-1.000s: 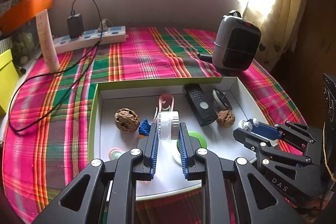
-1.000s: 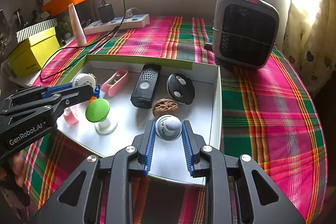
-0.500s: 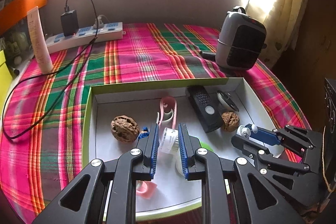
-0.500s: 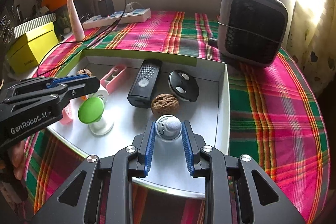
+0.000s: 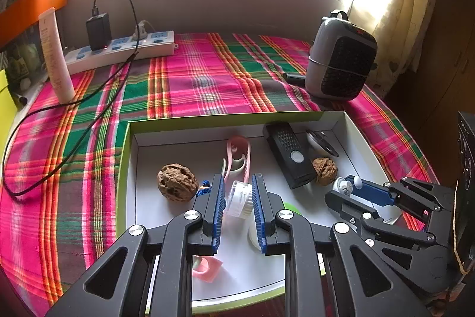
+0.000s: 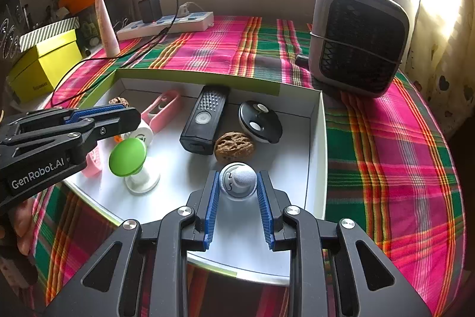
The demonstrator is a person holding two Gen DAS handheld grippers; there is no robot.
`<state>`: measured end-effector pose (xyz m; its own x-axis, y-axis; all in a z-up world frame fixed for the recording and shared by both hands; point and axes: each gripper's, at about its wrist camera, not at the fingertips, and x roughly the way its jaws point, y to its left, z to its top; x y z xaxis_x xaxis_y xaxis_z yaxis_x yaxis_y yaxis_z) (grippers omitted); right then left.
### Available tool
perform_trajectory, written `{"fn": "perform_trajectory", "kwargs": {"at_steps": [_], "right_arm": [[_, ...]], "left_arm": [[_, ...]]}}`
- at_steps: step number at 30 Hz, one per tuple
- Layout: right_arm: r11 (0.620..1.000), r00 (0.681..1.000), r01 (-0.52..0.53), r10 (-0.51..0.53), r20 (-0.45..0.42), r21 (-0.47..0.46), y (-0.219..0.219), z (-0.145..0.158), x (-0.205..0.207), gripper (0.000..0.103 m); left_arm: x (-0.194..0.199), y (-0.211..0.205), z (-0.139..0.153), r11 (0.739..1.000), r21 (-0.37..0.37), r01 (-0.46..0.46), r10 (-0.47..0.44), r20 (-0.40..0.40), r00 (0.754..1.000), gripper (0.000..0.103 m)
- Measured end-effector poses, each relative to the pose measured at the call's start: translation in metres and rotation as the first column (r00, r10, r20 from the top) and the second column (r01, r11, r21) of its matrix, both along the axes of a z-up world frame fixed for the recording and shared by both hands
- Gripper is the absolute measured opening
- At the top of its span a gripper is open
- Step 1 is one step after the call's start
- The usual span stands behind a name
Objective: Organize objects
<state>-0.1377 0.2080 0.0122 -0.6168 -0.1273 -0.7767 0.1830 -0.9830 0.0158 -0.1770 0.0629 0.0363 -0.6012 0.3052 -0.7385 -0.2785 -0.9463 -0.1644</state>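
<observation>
A white box with a green rim lies on the plaid cloth and holds small items. My left gripper is shut on a small white round jar, tilted, low over the box floor. My right gripper is shut on a white round knob near the box's right wall. It also shows in the left wrist view. In the box lie two walnuts, a black remote, a black oval fob, a pink clip and a green-topped stand.
A grey heater stands behind the box at right. A power strip with charger and cable and a cream tube stand at the back left. A yellow box sits at far left. A pink ring lies near the box's front.
My left gripper has come lower into the box with the jar, which now tilts. My right gripper has stayed shut on the knob and shifted only slightly.
</observation>
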Motion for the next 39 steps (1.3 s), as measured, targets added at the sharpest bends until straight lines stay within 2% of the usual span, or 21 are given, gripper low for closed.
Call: {"fn": "perform_trajectory", "kwargs": {"at_steps": [17, 20, 27, 31, 39], "right_arm": [[1.0, 1.0, 0.006, -0.006, 0.002, 0.005, -0.001, -0.001, 0.001, 0.028], [1.0, 1.0, 0.007, -0.007, -0.002, -0.001, -0.001, 0.0, 0.002, 0.035], [1.0, 1.0, 0.02, -0.02, -0.005, -0.012, 0.001, 0.002, 0.005, 0.037], [0.999, 1.0, 0.024, -0.025, -0.016, -0.026, 0.001, 0.005, 0.01, 0.044], [0.999, 0.999, 0.032, -0.033, -0.043, -0.034, 0.001, 0.013, 0.023, 0.044]], "left_arm": [[0.004, -0.002, 0.001, 1.0, 0.001, -0.011, 0.011, 0.002, 1.0, 0.019], [0.006, -0.003, 0.002, 1.0, 0.007, -0.014, 0.014, 0.002, 1.0, 0.021], [0.014, -0.004, 0.006, 1.0, 0.002, -0.022, 0.022, -0.008, 1.0, 0.023], [0.021, -0.003, 0.009, 1.0, -0.003, -0.019, 0.019, -0.016, 1.0, 0.025], [0.04, -0.003, 0.014, 1.0, -0.009, -0.025, 0.024, -0.028, 0.999, 0.027]]}}
